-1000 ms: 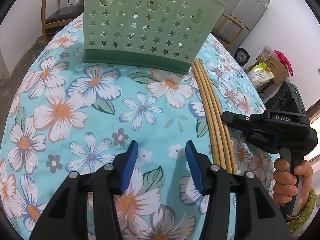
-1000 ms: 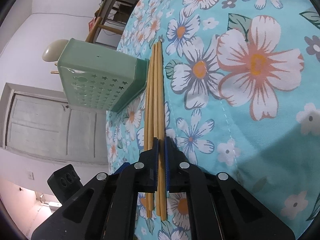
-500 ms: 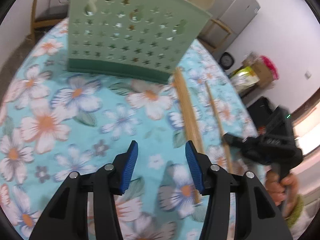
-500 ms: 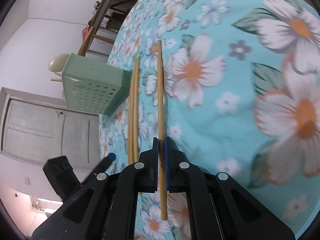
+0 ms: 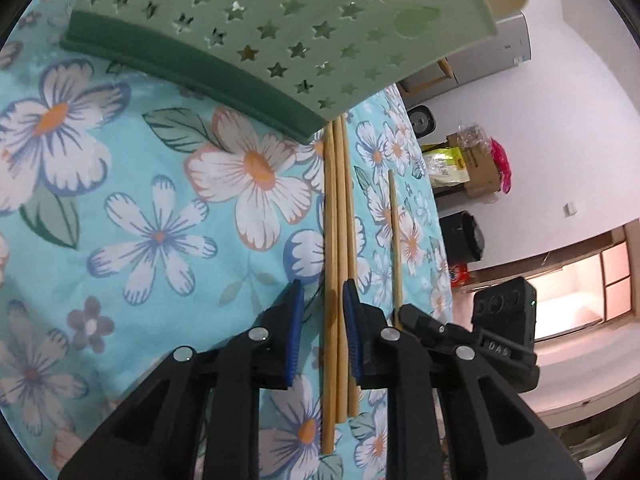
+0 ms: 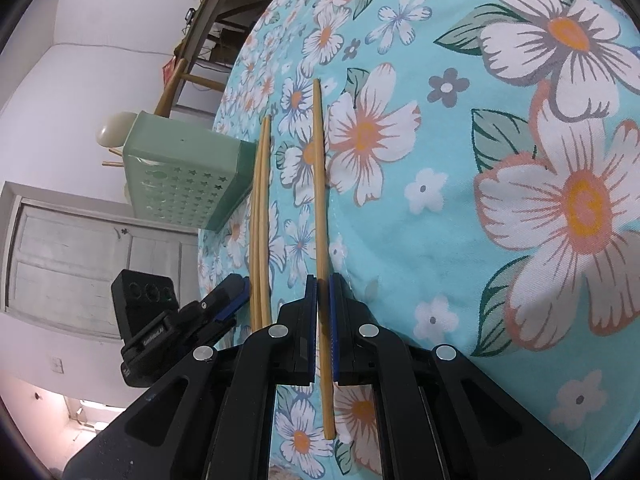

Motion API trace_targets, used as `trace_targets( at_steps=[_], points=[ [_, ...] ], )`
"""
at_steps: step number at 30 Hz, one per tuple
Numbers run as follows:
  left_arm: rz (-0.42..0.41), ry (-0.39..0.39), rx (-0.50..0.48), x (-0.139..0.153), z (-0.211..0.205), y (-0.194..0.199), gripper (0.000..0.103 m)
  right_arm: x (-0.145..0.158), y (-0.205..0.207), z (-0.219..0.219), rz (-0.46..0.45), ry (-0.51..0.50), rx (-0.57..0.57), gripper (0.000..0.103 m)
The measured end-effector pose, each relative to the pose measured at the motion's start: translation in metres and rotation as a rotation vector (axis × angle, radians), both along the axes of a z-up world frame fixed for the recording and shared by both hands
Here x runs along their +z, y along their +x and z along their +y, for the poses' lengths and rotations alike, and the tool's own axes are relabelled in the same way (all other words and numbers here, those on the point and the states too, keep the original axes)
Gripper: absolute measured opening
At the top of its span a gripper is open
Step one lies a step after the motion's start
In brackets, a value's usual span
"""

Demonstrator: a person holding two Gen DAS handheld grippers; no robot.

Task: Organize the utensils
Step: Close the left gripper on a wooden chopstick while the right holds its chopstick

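Three wooden chopsticks (image 5: pixel 338 240) lie side by side on the flowered tablecloth (image 5: pixel 160 220), their far ends at the corner of the green star-holed utensil holder (image 5: pixel 280 20). My left gripper (image 5: pixel 323 320) straddles them with its jaws closing; a gap still shows at the left pad. A single chopstick (image 6: pixel 320 200) is pinched between the pads of my right gripper (image 6: pixel 322 312), a little to the right of the bundle (image 6: pixel 260 220). In the left wrist view that chopstick (image 5: pixel 394 240) runs into the right gripper (image 5: pixel 404 314). The holder (image 6: pixel 180 176) stands beyond the bundle.
A cream rounded object (image 6: pixel 114 132) shows behind the holder. The table's edge (image 5: pixel 444 280) drops off just right of the single chopstick. Beyond it are a cardboard box (image 5: pixel 480 168), bags and a grey fridge (image 5: pixel 508 52). A white door (image 6: pixel 80 260) is in the background.
My left gripper has swung right and lower onto the chopstick bundle and its jaws have narrowed. My right gripper pulled one chopstick sideways out of the bundle, then held still.
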State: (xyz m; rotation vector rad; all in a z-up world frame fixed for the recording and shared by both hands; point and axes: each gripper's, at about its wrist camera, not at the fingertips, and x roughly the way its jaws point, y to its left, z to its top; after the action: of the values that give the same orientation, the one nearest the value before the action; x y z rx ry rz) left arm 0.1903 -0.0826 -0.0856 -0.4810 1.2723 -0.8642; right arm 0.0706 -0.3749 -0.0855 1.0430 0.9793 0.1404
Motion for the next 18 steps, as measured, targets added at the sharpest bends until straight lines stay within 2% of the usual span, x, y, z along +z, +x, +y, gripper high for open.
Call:
trace_targets(
  at_steps=[9,11,17,18],
  points=[
    [0.037,-0.031,0.019,-0.005,0.001,0.006,0.009,-0.001,0.0,0.001,0.0,0.002,-0.002,0.004],
    [0.033,-0.034,0.021,-0.004,0.0,0.005,0.005,-0.001,0.001,0.001,0.0,0.002,-0.002,0.004],
    [0.002,-0.007,0.034,0.002,0.0,-0.002,0.004,-0.001,0.0,0.001,-0.002,-0.002,-0.001,0.004],
    [-0.003,-0.002,0.037,0.004,0.002,-0.005,0.0,0.0,0.0,0.001,-0.002,-0.003,-0.001,0.004]
  ],
)
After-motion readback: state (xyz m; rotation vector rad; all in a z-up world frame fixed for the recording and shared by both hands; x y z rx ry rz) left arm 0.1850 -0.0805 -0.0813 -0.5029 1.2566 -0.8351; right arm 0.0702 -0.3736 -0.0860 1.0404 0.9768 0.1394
